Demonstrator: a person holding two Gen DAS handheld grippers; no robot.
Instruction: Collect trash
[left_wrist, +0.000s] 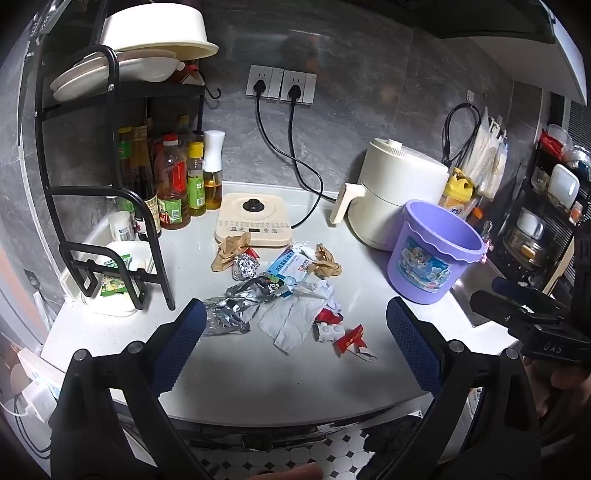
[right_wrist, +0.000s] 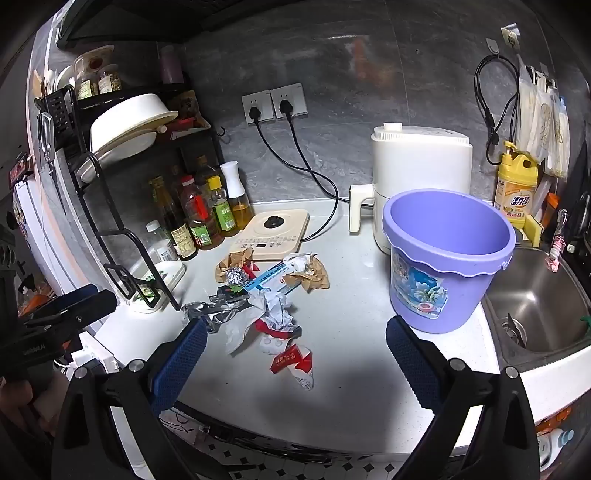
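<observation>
Both wrist views near the counter's (left_wrist: 258, 376) front edge, facing twelve o'clock, sharing trash pile (left_wrist: 280, 295) and purple bucket (right_wrist: 448, 258).

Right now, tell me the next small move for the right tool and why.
Probably lower the open right tool onto the red-and-white torn wrapper: it is the nearest scrap, lies apart at the pile's edge, and the empty purple plastic bucket stands just to its right.

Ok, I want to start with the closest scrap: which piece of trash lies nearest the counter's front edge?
The red-and-white torn wrapper, at the front of the pile on the counter. The foil, tissue and brown paper all lie farther back.
</observation>
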